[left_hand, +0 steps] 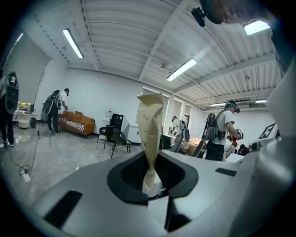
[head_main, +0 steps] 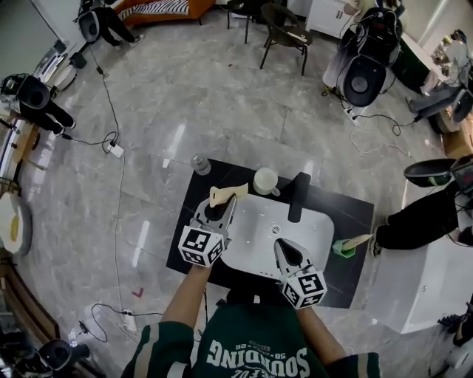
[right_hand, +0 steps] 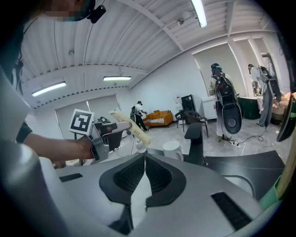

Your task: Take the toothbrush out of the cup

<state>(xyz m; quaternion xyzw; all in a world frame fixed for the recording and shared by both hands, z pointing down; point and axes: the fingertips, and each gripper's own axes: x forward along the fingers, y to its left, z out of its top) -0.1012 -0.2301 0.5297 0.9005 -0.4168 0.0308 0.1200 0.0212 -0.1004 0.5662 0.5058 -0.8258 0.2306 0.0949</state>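
**Grey marble floor, black desk: the wrapped toothbrush is out of the cup and in your left tongs**

You stand on a glossy grey marble floor, in an open room with an orange sofa (head_main: 159,9) and black chairs (head_main: 284,29) at the top of the head view. Other people stand around the edges of the room.

Just in front of you, in the lower middle of that view, is the black desk (head_main: 355,210). A white rectangular sink basin (head_main: 318,229) is set into it, with a black faucet (head_main: 298,196) at the basin's upper edge.

The white round cup (head_main: 264,181) stands just left of the faucet, above the basin. A clear bottle (head_main: 200,164) sits at the desk's upper left corner. A small green object (head_main: 344,248) lies at the desk's right edge.

- **Left tongs:** Your left tongs (head_main: 219,209) are clamped on the lower end of the beige paper-wrapped toothbrush (head_main: 228,195). In the left gripper view the tongs (left_hand: 152,185) pinch the wrapper, and the toothbrush (left_hand: 150,134) rises upright from them.
- **Toothbrush:** In the head view it is left of the cup, apart from it, over the desk's upper left part.
- **Right tongs:** Your right tongs (head_main: 284,249) are over the basin's lower part. The right gripper view shows them (right_hand: 144,159) pressed together with nothing between them. That view also shows the cup (right_hand: 173,149) and faucet (right_hand: 194,139) beyond, and the toothbrush (right_hand: 132,127) at centre left.
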